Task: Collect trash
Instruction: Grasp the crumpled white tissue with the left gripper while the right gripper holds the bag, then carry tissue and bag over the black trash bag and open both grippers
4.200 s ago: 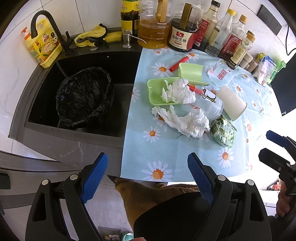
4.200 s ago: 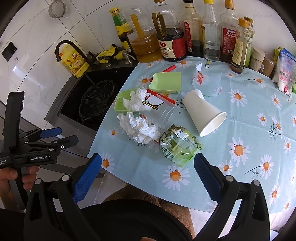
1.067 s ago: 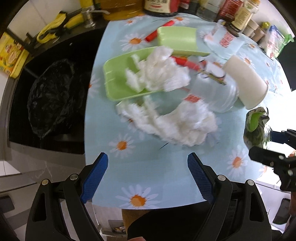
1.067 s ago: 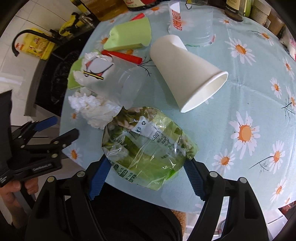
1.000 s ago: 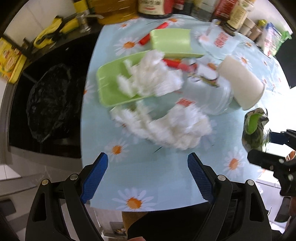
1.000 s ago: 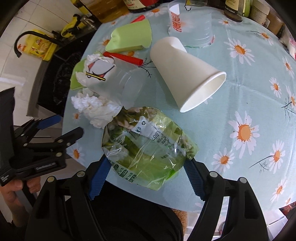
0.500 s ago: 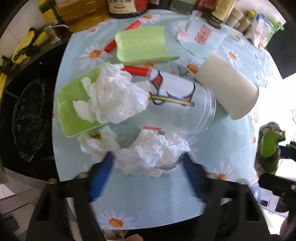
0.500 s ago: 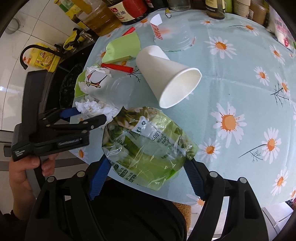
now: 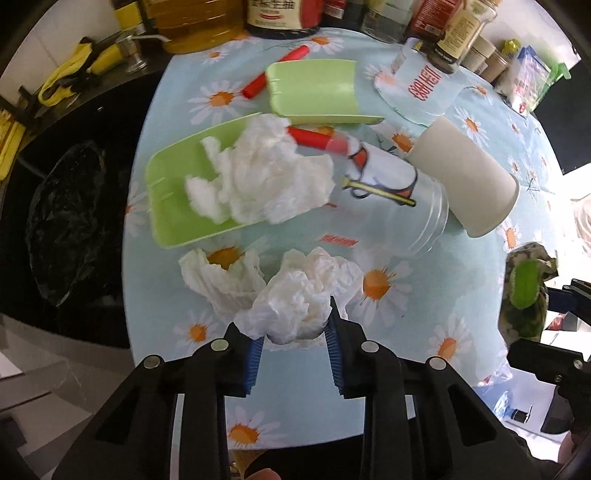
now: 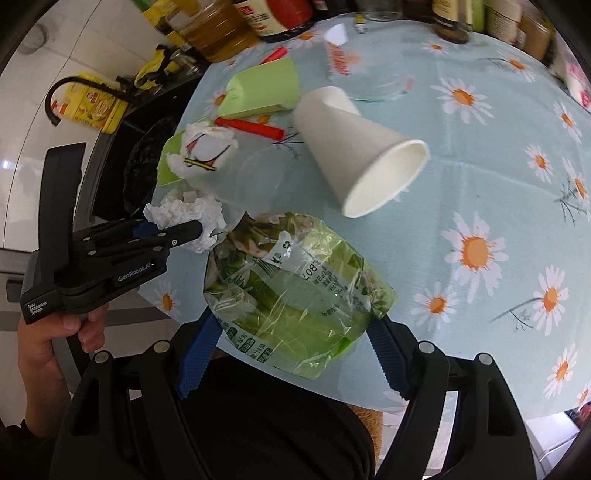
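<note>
My left gripper point(image 9: 294, 334) is shut on a crumpled white tissue point(image 9: 295, 295) at the near edge of the daisy tablecloth point(image 9: 388, 332); it also shows in the right wrist view point(image 10: 184, 214). My right gripper point(image 10: 291, 354) is shut on a green plastic wrapper point(image 10: 295, 288), held above the cloth. Another tissue wad point(image 9: 258, 177) lies on a green tray point(image 9: 173, 206). A clear plastic cup point(image 9: 402, 206), a white paper cup point(image 9: 469, 184) and a red stick point(image 9: 314, 136) lie on their sides.
A black bin bag point(image 9: 62, 221) sits in the dark sink to the left. Oil and sauce bottles point(image 9: 280, 14) line the back. A second green tray point(image 9: 314, 92) and a clear lid point(image 9: 421, 88) lie behind the cups.
My left gripper has moved forward over the near tissue and closed on it. My right gripper keeps hold of the green wrapper and has lifted it slightly.
</note>
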A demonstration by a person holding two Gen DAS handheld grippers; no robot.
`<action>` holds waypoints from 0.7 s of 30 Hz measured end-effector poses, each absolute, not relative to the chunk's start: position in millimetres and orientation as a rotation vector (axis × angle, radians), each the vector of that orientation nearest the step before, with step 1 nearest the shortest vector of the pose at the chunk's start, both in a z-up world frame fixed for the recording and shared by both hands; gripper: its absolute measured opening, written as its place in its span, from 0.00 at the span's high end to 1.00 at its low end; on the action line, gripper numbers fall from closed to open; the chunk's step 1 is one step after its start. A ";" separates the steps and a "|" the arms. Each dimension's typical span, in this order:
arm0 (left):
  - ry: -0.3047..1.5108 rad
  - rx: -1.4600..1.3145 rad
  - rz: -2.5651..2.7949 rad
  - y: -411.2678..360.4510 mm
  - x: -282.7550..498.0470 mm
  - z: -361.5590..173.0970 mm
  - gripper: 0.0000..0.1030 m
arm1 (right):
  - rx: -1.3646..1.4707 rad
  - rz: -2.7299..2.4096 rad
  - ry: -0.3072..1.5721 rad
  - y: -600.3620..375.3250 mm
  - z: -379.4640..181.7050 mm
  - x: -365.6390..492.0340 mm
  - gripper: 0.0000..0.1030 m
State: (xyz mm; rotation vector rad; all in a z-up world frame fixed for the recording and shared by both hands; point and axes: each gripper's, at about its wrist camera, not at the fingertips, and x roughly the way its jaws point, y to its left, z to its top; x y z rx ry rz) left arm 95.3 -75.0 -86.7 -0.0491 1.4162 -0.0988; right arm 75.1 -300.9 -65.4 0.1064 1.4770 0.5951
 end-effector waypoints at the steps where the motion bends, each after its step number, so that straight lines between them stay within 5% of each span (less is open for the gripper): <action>1: 1.414 -0.056 -0.094 -71.2 94.8 -85.2 0.72 | 0.098 0.601 1.480 -296.5 -65.6 75.1 0.26; 21: 1.348 -0.100 0.003 49.4 75.7 -46.5 0.72 | -0.010 0.688 1.486 -155.3 -48.6 74.7 0.26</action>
